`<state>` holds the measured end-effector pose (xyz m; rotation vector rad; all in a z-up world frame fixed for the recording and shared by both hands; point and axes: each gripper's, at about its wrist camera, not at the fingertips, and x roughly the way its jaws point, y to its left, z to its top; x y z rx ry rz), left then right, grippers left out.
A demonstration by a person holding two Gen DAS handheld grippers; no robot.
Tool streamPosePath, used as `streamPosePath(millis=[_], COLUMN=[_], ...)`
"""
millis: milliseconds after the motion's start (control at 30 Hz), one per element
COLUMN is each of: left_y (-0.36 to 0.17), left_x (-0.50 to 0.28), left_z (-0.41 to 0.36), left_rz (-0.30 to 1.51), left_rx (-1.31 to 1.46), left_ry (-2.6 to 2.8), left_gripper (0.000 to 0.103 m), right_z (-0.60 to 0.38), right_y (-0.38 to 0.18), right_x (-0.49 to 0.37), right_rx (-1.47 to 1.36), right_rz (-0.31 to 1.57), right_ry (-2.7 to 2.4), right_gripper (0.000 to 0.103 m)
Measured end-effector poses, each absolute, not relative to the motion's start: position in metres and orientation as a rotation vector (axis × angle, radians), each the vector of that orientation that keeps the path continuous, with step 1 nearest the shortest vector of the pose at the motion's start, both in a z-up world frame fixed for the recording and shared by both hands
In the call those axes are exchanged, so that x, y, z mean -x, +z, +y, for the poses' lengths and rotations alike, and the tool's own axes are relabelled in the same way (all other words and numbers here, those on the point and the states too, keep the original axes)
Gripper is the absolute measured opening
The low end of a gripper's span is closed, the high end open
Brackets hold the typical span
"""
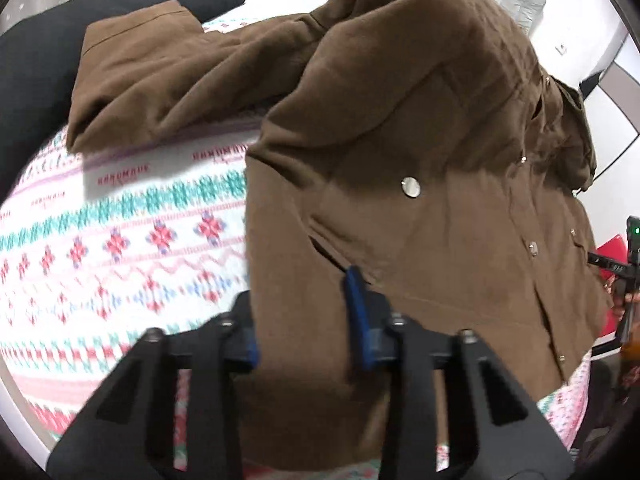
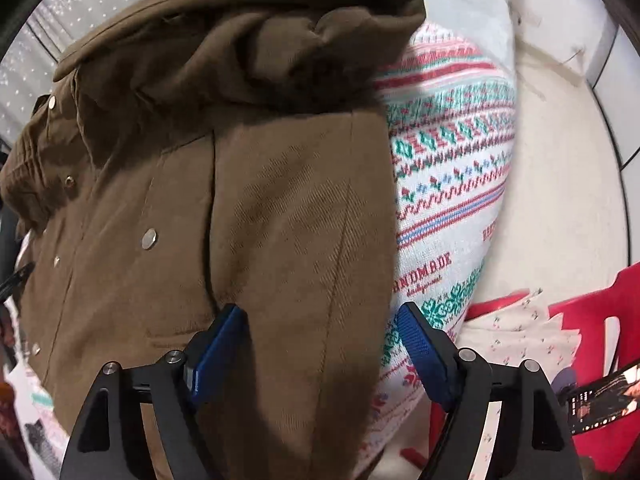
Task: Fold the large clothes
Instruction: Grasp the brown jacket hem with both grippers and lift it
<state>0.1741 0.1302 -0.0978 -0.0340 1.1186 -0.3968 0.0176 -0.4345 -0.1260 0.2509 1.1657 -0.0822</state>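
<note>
Blue pads of the left gripper (image 1: 306, 316) pinch a fold at the hem of the brown jacket (image 1: 420, 152); the right gripper (image 2: 320, 344) stands partly open astride the opposite hem edge, its right-hand pad clear of the cloth; the jacket lies on a patterned knit blanket (image 1: 120, 232); black cushion (image 1: 36, 80) at 10 o'clock in the left view; red chair (image 2: 600, 344) at 4 o'clock in the right view.

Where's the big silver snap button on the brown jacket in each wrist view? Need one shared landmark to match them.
Left wrist: the silver snap button sits right of centre, on the brown jacket, above the left gripper.
Right wrist: the same snap sits left of centre, up and left of the right gripper.
Shared landmark: the HANDMADE lettering on the patterned blanket.
</note>
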Motion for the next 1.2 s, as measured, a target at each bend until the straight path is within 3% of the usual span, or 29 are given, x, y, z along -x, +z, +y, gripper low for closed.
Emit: streamPosePath(millis=[33,67,133,367,633,900,1000,1033,1067,1133,1200], left_y=[-0.096,-0.094,-0.082,0.001,0.067,-0.018,-0.012,-0.002,0.005,0.021,0.029], left_x=[-0.170,-0.164,-0.149,-0.065,0.054,0.043,0.035,0.031,0.026,0.012,-0.007], left_z=[0.131,0.134,0.137,0.146,0.137,0.138,0.147,0.149,0.149,0.146,0.141], left_rz=[1.134,1.142,1.147,1.017,0.934,1.252,1.250,1.210,1.178,1.096,1.064], left_rx=[0.071,0.101,0.153,0.205,0.060,-0.079,-0.055,-0.065,-0.082,-0.131,-0.167], left_ry=[-0.395,-0.389,-0.386,-0.453,-0.589,-0.451,-0.429,-0.426,-0.417,-0.391,-0.378], left_gripper=[0.016,0.011,0.009,0.008,0.008,0.016,0.037,0.058,0.072,0.074,0.074], right_z=[-0.429,-0.424,-0.415,-0.412,-0.387,-0.386,-0.394,-0.395,-0.397,-0.398,-0.396], right_y=[-0.122,-0.118,-0.108,-0.033,0.022,0.002,0.007,0.013,0.020,0.034,0.045], right_x=[-0.015,-0.013,-0.008,0.013,0.044,0.066,0.067,0.067,0.066,0.064,0.057], right_rx=[-0.241,-0.232,-0.217,-0.218,-0.081,0.000,-0.024,-0.020,-0.006,0.024,0.046], right_rz=[1.152,1.144,1.122,0.987,0.946,1.073,1.080,1.066,1.041,0.991,0.950], right_ry=[-0.076,-0.072,-0.050,-0.055,-0.025,-0.061,-0.062,-0.067,-0.082,-0.110,-0.118], right_gripper=[0.061,0.040,0.013,0.007,0.006,0.014,0.021,0.027,0.039,0.062,0.068])
